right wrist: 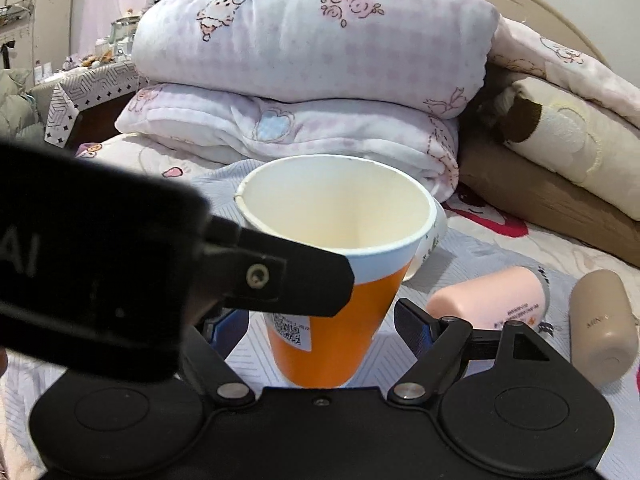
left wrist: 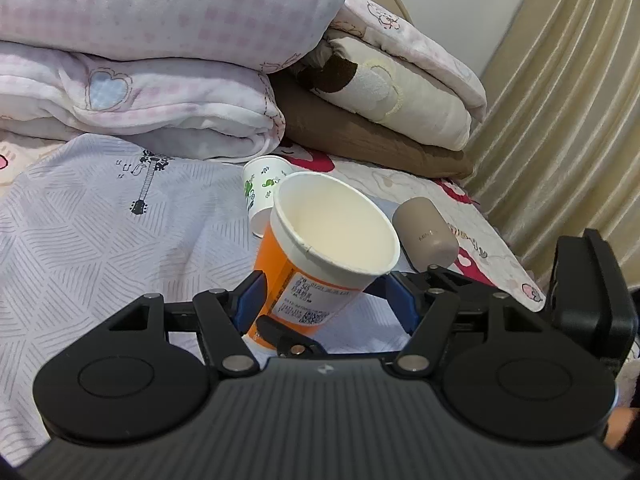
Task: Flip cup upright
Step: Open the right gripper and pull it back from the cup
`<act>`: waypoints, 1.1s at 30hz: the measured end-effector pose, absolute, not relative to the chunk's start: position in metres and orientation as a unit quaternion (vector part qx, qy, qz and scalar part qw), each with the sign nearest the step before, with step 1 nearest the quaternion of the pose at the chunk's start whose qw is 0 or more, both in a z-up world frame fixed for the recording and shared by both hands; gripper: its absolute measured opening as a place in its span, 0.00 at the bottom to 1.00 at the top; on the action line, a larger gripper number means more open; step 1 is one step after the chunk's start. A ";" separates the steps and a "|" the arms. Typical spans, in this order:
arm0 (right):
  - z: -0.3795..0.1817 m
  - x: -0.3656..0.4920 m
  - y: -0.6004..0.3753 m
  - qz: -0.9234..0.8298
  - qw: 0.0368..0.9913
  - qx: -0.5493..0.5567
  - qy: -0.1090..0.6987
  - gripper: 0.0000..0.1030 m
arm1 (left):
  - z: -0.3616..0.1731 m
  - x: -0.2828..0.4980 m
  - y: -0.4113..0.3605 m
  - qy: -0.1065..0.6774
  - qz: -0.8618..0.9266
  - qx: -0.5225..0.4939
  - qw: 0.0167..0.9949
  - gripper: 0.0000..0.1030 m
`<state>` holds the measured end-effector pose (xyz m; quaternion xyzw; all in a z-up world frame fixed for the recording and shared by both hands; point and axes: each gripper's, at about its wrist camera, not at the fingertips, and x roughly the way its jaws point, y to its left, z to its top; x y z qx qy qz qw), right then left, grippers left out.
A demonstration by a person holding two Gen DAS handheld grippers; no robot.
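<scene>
The orange paper cup [right wrist: 332, 272] stood mouth-up between both spread grippers [right wrist: 320, 320], calling only for withdrawal.

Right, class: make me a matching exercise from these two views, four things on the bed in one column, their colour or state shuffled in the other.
Things:
1. orange cup
2. patterned white cup
3. pink bottle
4. tan bottle

States:
A. lying down, printed text on its side
B. mouth up, between gripper fingers
C. rounded, brown-beige, lying down
D. green designs, just behind the orange cup

Pairs: 1-B, 2-D, 3-A, 4-C
</scene>
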<state>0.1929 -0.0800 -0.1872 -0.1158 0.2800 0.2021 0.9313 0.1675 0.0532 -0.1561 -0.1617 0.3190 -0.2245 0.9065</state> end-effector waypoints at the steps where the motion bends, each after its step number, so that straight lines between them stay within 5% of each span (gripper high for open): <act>1: -0.183 0.194 -0.080 0.197 0.931 -0.114 0.284 0.81 | -0.156 0.167 0.053 0.322 -0.225 -0.158 0.906 0.63; 15: -0.168 0.158 -0.087 0.105 0.910 -0.059 0.397 0.81 | -0.138 0.137 0.043 0.344 -0.239 -0.137 0.898 0.64; 33: -0.121 0.063 -0.134 0.081 0.932 -0.024 0.352 0.81 | -0.085 0.069 0.044 0.370 -0.143 -0.096 0.913 0.64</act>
